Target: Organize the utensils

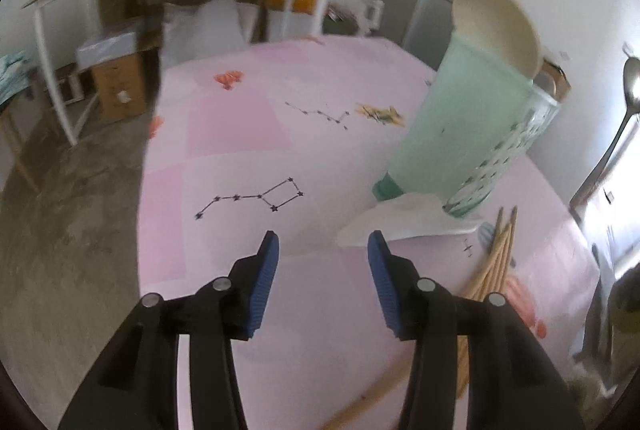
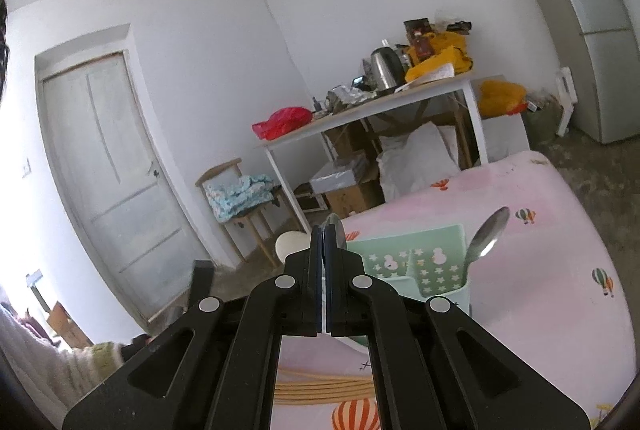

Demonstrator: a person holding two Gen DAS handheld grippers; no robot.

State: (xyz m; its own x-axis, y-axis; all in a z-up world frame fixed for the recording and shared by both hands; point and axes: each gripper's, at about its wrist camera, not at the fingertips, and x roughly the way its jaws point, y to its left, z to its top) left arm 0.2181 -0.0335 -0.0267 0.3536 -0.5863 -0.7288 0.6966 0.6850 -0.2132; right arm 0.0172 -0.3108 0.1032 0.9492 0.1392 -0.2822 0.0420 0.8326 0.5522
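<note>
Black gripper arms, silver pivot screws, blue ribbed fingers (image 1: 265, 282)

My left gripper (image 1: 323, 244) was matt black plastic, its pads (image 1: 262, 290) a ribbed blue rubbery stuff, with dull silver metal pins at the joints. My right gripper (image 2: 325, 230) was the same black plastic, and something thin and shiny, likely a metal utensil, showed at its tips. The tablecloth (image 1: 240, 158) looked like smooth pink printed cloth or vinyl; the blur left me unsure which. The utensil holder (image 1: 472, 134) was pale green plastic, smooth and faintly glossy. The ladle (image 1: 500, 26) looked matt cream plastic. The spoon (image 2: 486, 236) was polished, mirror-bright metal. The chopsticks (image 1: 496, 258) were pale bare wood. The floor (image 1: 68, 238) was rough grey concrete.
</note>
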